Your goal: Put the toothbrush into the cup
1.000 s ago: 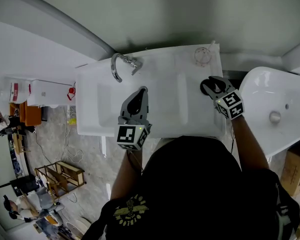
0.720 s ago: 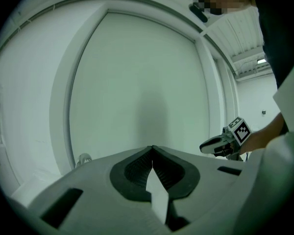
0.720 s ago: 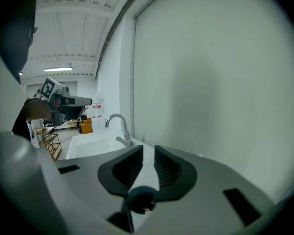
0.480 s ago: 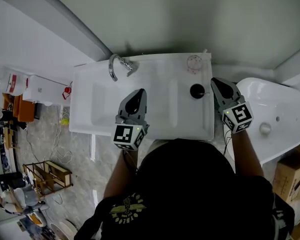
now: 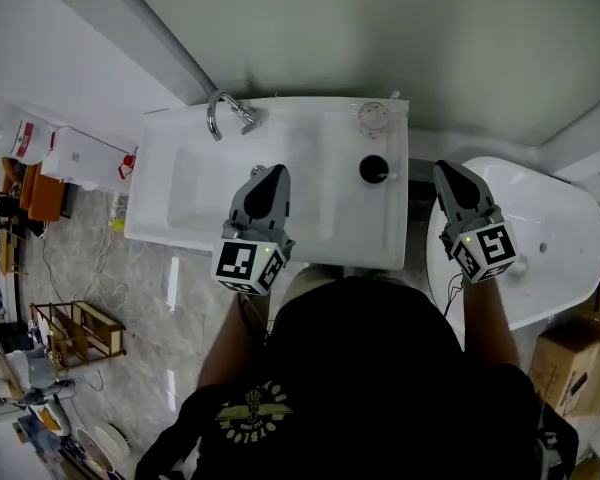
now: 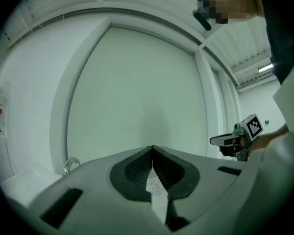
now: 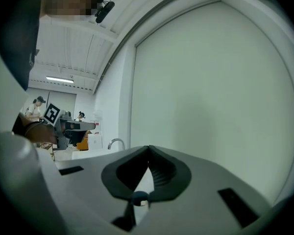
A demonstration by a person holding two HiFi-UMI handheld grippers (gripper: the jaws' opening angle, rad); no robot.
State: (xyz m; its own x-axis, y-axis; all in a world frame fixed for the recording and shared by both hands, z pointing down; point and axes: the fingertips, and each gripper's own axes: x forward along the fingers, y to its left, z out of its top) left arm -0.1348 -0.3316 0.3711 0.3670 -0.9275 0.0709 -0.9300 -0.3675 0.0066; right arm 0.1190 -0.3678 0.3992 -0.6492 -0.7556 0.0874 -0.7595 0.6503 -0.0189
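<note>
Currently the left gripper [image 5: 276, 174] hangs over the basin of the white sink [image 5: 180, 218] with its jaws clenched together on nothing. The right gripper [image 5: 443, 167] is likewise clenched and empty, off the sink's right edge and over the rim of a white tub [image 5: 560, 228]. The dark cup [image 5: 373, 169] stands on the sink's right ledge between the two grippers, touched by neither, and the toothbrush [image 5: 390, 176] shows only as a pale sliver at its rim.
</note>
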